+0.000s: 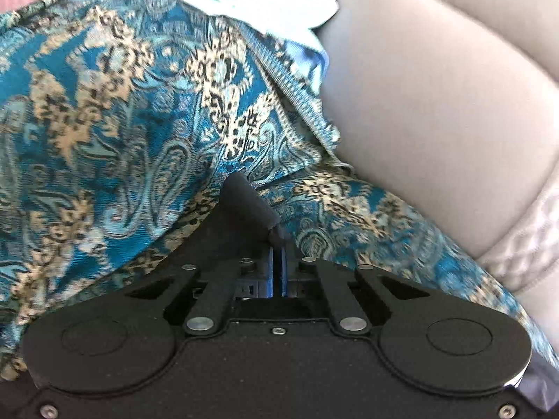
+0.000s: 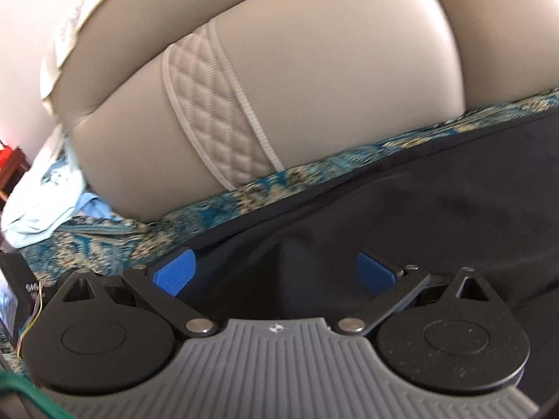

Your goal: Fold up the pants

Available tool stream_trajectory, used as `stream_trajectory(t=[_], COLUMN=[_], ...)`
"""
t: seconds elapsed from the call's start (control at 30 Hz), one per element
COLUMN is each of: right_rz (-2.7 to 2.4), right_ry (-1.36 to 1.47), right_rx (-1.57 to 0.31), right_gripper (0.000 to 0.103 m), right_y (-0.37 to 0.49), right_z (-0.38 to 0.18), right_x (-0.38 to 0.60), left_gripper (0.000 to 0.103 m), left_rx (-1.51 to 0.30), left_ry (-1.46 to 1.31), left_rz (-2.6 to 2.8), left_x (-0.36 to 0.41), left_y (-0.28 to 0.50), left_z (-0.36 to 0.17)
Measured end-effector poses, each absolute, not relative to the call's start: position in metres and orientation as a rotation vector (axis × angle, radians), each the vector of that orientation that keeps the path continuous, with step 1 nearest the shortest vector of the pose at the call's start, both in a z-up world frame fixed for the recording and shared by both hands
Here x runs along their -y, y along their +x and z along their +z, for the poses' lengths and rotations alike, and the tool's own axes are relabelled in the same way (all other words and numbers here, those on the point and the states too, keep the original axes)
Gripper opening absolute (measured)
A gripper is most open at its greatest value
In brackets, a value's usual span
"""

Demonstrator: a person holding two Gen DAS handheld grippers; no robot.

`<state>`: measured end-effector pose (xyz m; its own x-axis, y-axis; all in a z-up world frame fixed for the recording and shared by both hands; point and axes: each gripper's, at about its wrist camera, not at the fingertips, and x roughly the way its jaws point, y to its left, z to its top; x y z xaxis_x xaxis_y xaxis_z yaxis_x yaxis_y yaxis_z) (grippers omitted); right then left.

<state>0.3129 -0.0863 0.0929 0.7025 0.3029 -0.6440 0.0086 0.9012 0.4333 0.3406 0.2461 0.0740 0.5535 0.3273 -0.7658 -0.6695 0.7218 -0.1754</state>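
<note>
Where patterned teal throw (image 1: pixel 104 111) covers it, beige sofa (image 1: pixel 436 87) shows.

The pants (image 2: pixel 436 216) run off the right and bottom edges, hiding the throw (image 2: pixel 314 178) beneath. Left of the pants, the pale cloth (image 2: pixel 31 216) is blurred and cut off. In the left wrist view, the throw's pattern is motion-blurred.

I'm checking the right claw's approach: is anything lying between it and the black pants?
Nothing visible does. The right claw stands open directly over the black fabric pants, which lie uncovered on the teal paisley-patterned cloth; the beige leather cushion sits beyond them.
</note>
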Motion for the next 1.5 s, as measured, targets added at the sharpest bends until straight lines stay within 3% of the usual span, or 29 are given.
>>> stream_trajectory(t=[0.3,0.5,0.77,0.83,0.87,0.9,1.0,1.3,1.5], right_rz=[0.306,0.310,0.170,0.115,0.090,0.072,0.076,0.175,0.169], right_ry=[0.651,0.769,0.743,0.768,0.768,0.758,0.728,0.571,0.468], right_rx=[-0.819,-0.924,-0.873,-0.885,-0.900,-0.912,-0.887,-0.681,-0.598], right_gripper=[0.075,0.070,0.058,0.046,0.025,0.012,0.008,0.008,0.009], right_y=[0.311,0.315,0.332,0.340,0.342,0.342,0.329,0.227,0.137], right_z=[0.079,0.055,0.053,0.047,0.043,0.041,0.045,0.082,0.059], right_x=[0.032,-0.002,-0.026,-0.024,-0.024,-0.021,-0.016,-0.005,-0.002], left_gripper=[0.003,0.003,0.003,0.003,0.004,0.004,0.004,0.004,0.004], left_rx=[-0.678,-0.663,-0.615,-0.613,-0.611,-0.611,-0.600,-0.528,-0.553], left_ry=[-0.470,-0.508,-0.479,-0.468,-0.463,-0.457,-0.433,-0.406,-0.414], left_rz=[0.520,0.466,0.429,0.425,0.419,0.409,0.387,0.359,0.374], left_x=[-0.250,-0.254,-0.248,-0.246,-0.244,-0.243,-0.237,-0.212,-0.195], left_y=[0.294,0.270,0.255,0.253,0.251,0.250,0.239,0.158,0.091], left_z=[0.112,0.112,0.107,0.106,0.107,0.108,0.112,0.122,0.102])
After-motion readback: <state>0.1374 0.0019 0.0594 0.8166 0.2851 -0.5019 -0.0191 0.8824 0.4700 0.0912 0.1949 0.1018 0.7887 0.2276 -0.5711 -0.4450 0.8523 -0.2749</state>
